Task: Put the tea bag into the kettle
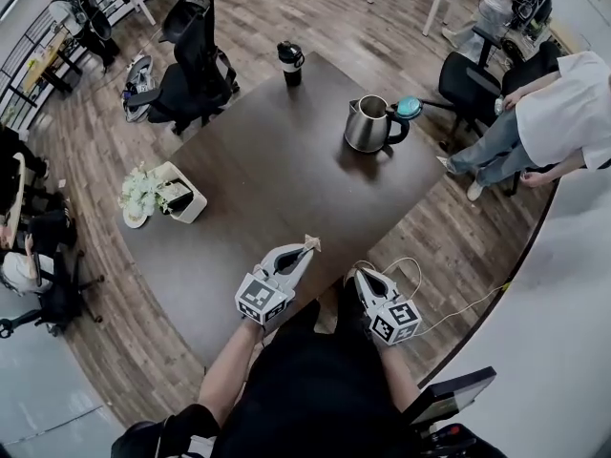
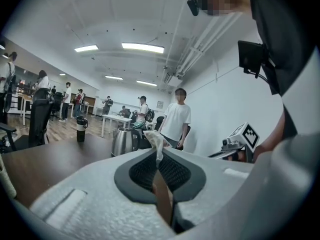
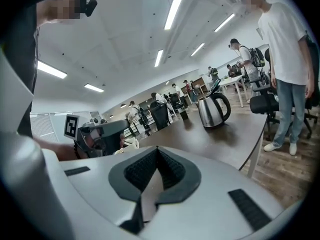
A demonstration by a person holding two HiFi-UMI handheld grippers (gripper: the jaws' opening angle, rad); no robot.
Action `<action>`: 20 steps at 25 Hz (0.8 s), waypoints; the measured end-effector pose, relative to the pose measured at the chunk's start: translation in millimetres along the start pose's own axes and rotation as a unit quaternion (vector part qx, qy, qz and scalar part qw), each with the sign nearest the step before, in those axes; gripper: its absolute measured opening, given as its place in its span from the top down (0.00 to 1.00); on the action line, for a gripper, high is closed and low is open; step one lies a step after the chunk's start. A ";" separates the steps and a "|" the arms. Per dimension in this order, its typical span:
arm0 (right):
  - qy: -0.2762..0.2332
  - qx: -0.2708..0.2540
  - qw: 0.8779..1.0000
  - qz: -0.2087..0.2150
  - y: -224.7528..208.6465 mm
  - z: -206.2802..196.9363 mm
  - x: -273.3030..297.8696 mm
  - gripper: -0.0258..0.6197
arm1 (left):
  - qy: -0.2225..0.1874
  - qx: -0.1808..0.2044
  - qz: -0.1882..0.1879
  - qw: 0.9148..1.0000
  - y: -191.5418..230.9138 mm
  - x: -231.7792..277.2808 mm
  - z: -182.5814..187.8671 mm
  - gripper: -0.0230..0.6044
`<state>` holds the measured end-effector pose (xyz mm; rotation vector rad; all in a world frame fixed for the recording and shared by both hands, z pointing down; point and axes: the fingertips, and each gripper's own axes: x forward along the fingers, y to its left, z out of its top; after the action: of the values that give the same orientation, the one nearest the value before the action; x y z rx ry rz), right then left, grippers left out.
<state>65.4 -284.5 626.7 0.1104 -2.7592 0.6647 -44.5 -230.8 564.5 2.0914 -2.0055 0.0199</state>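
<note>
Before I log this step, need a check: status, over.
Left hand-held gripper shut on tea bag. Right hand-held gripper shut, empty. Kettle across table, nothing between.

Grey left claw [image 1: 305, 250], black top [image 1: 315, 389]

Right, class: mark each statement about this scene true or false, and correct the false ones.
1. The left gripper is shut on the tea bag. True.
2. The tea bag lies inside the kettle. False: it sticks out of the left gripper's jaws, well apart from the kettle.
3. The right gripper grips the kettle's handle. False: its jaws are together on nothing, away from the kettle.
4. A black cup stands on the table. True.
</note>
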 end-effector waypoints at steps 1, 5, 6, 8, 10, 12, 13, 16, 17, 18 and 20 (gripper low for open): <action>-0.001 0.001 1.000 0.006 -6.8 5.3 -0.3 0.95 | 0.002 0.001 0.003 1.000 -0.8 10.0 2.6 0.95; -0.010 0.002 1.000 0.020 -41.9 27.4 -1.6 0.95 | 0.008 0.019 0.004 1.000 -3.0 55.1 19.7 0.95; -0.014 0.005 1.000 0.019 -51.9 31.4 -1.1 0.95 | 0.010 0.021 0.004 1.000 -2.4 65.7 23.3 0.95; -0.021 0.010 1.000 0.018 -72.6 38.6 -2.9 0.95 | 0.011 0.021 0.004 1.000 -2.2 86.8 30.1 0.95; -0.029 0.013 0.999 0.014 -93.6 47.3 -7.2 0.95 | 0.009 0.021 0.006 1.000 0.1 108.5 38.1 0.95; -0.040 0.020 0.999 0.006 -111.9 54.7 -13.5 0.95 | 0.008 0.021 0.008 1.000 6.5 129.7 46.1 0.95; -0.044 0.025 0.999 0.001 -120.2 56.6 -17.3 0.95 | 0.006 0.019 0.010 1.000 10.8 140.0 50.3 0.95; -0.053 0.036 0.998 -0.012 -143.9 58.0 -29.1 0.95 | -0.004 0.006 0.017 1.000 26.8 170.4 64.5 0.95; -0.056 0.040 0.997 -0.017 -151.5 58.3 -33.0 0.95 | -0.005 0.004 0.020 1.000 32.4 180.5 69.4 0.95; -0.059 0.044 0.997 -0.022 -158.9 59.0 -37.1 0.95 | -0.005 0.006 0.022 1.000 37.8 190.6 74.4 0.95; -0.066 0.051 0.996 -0.032 -173.0 61.3 -45.3 0.95 | -0.003 0.015 0.026 1.000 47.9 210.3 85.6 0.95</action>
<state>116.7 -466.2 635.7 0.2725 -2.8331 0.8075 -93.4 -454.4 526.6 2.0588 -2.0753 0.0532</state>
